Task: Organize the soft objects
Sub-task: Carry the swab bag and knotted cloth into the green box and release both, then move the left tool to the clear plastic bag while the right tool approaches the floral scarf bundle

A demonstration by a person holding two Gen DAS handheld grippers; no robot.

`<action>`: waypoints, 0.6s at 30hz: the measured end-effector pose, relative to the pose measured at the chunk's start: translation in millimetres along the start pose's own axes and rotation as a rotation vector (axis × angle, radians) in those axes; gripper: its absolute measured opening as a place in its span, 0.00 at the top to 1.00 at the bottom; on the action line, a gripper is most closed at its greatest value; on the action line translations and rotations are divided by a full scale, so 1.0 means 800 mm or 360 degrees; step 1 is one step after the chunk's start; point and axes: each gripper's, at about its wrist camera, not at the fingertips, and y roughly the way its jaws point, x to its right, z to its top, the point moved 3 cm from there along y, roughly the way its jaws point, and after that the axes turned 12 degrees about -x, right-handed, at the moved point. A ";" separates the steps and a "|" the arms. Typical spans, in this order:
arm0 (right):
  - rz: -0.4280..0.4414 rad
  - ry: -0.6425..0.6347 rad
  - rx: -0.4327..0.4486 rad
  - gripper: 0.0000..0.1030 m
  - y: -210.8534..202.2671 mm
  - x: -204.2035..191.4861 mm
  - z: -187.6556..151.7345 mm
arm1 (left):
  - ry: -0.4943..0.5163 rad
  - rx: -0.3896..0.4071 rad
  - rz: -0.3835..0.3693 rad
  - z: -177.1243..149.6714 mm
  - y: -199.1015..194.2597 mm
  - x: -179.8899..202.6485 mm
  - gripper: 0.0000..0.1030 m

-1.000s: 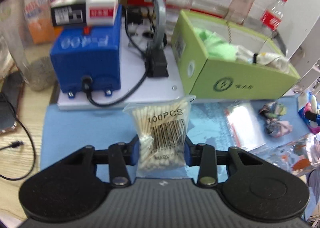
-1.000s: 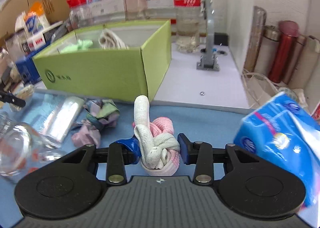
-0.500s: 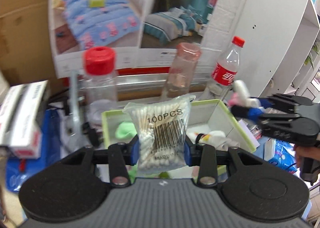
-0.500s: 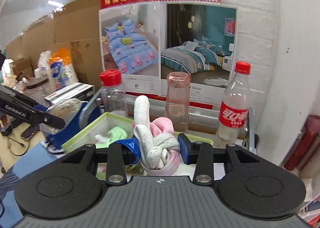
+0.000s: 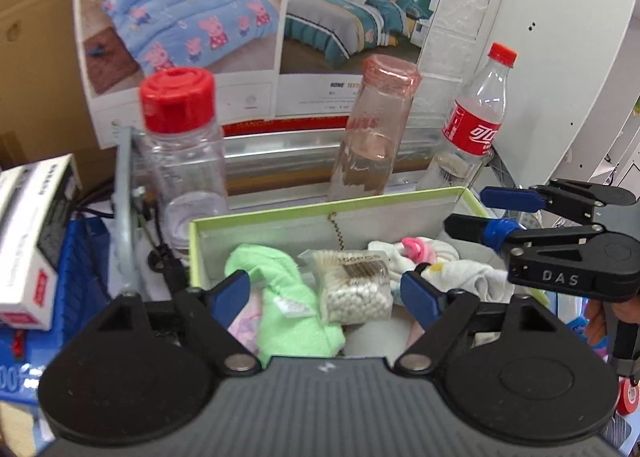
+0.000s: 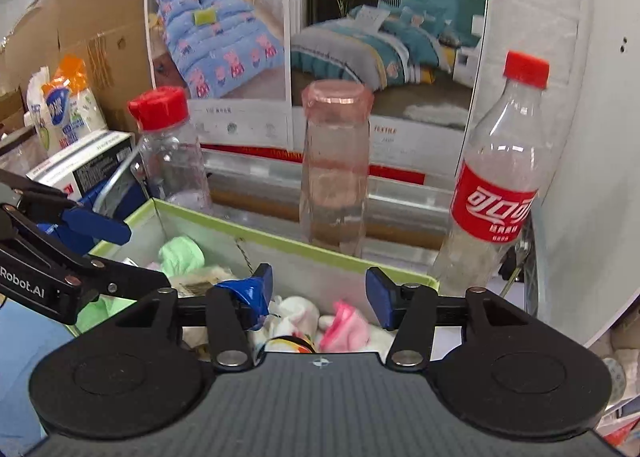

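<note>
Green box [image 5: 328, 209]: fills the middle of both views, with soft things piled inside.
Left claw [image 5: 324, 293]: it has just been opening – now wide, nothing between the blue pads.
Cotton bud bag [image 5: 354, 289]: a second ago pinched in that claw; now it lies in the box, at 3 o'clock from the green cloth [image 5: 280, 297].
Right claw [image 6: 318, 291]: just been opening too – empty.
Pink and white sock knot [image 6: 344, 325]: dropped in the box at 6 o'clock under that claw.
Job: both things look put away.
</note>
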 end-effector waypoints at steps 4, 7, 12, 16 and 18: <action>-0.0007 -0.0003 0.0042 0.58 -0.032 -0.007 -0.017 | 0.0061 0.0078 0.0039 -0.042 -0.041 0.001 0.03; 0.0027 0.0053 0.0070 0.56 -0.060 -0.010 -0.045 | 0.0092 0.0100 0.0100 -0.082 -0.061 0.000 0.01; 0.0065 0.0189 0.0108 0.55 -0.102 -0.011 -0.108 | 0.0026 0.0035 0.0092 -0.146 -0.074 -0.008 0.01; 0.0082 0.0311 0.0114 0.54 -0.123 -0.015 -0.165 | -0.0044 -0.0065 0.0067 -0.178 -0.066 -0.015 0.01; 0.0091 0.0368 0.0100 0.53 -0.127 -0.014 -0.188 | -0.0077 -0.0111 0.0081 -0.188 -0.058 -0.016 0.01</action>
